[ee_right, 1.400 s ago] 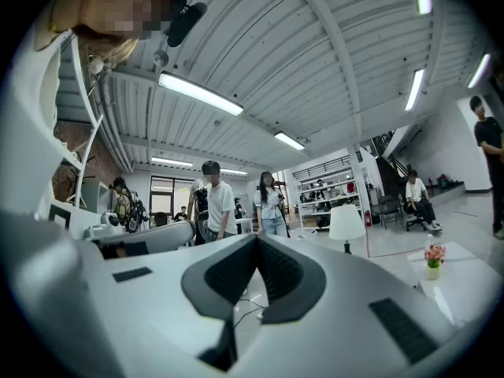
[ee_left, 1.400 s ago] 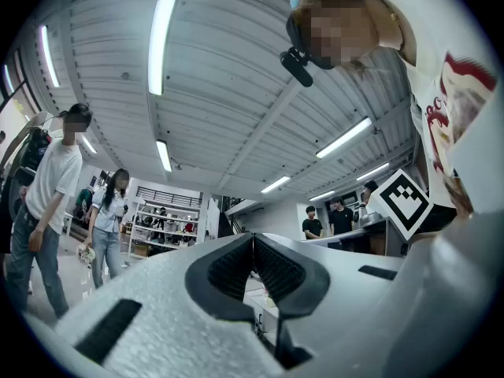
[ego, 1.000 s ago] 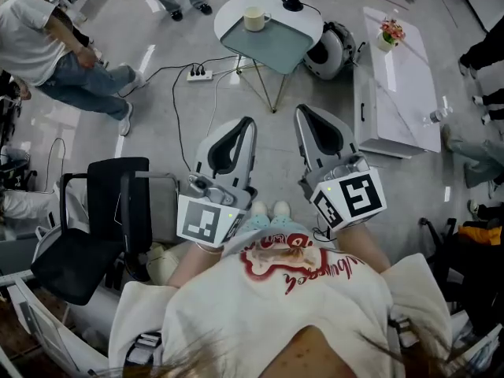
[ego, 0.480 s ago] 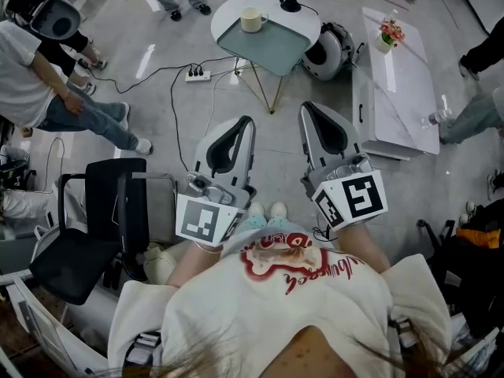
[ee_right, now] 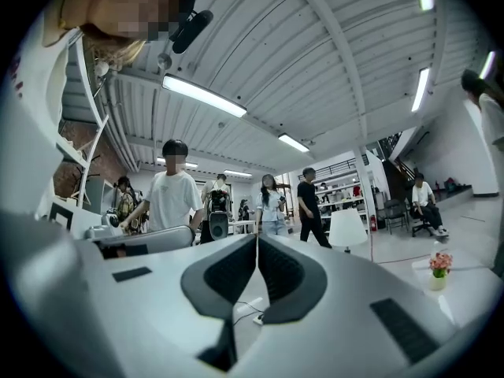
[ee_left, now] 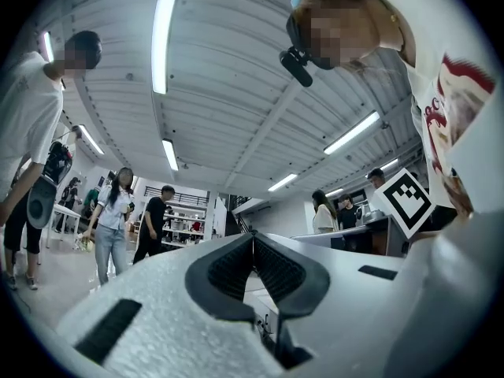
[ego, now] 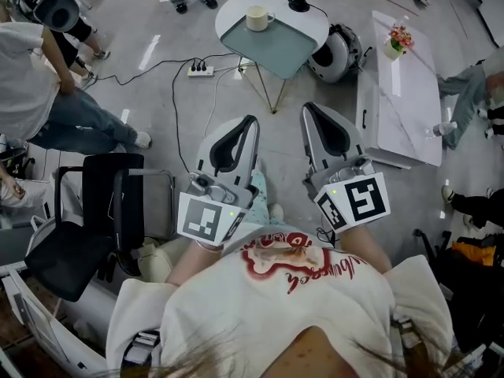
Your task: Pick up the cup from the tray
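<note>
Far ahead, cup (ego: 257, 18) at tray (ego: 277, 47) corner across open floor (ego: 277, 136); left gripper (ego: 251, 120), right gripper (ego: 305, 107) fingers together.

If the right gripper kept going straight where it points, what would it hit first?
Probably the round table bearing the tray; nothing stands before it, though height is unclear.

A large open lab or workshop hall is indicated by a ribbed ceiling (ee_left: 236, 93) hung with strip lights (ee_left: 164, 38), storage shelves (ee_left: 185, 219) at the back, and a polished grey floor (ego: 157, 101) crossed by a power strip (ego: 199, 71).
</note>
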Available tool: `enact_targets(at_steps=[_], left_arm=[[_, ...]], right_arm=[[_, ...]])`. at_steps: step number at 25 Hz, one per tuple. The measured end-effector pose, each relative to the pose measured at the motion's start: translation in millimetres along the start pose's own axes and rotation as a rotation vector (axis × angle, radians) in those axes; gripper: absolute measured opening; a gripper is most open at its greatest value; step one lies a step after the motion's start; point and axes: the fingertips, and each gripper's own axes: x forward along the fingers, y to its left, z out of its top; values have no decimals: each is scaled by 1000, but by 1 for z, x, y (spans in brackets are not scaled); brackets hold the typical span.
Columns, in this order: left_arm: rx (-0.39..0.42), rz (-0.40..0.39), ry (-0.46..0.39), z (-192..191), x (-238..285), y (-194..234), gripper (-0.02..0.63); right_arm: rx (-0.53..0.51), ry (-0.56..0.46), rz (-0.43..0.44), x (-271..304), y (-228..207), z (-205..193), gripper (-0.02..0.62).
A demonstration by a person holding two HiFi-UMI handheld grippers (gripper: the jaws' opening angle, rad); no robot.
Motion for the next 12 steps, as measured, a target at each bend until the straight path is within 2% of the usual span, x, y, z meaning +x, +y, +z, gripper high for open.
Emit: enact_targets(at_steps=[7, 12], left_arm=[[5, -13, -8, -18, 52, 57, 15], [26, -25, -29, -23, 103, 122, 15]], right_arm=[[-18, -11, -8, 70, -29, -4, 26], [-42, -42, -22, 146, -50, 5, 26]])
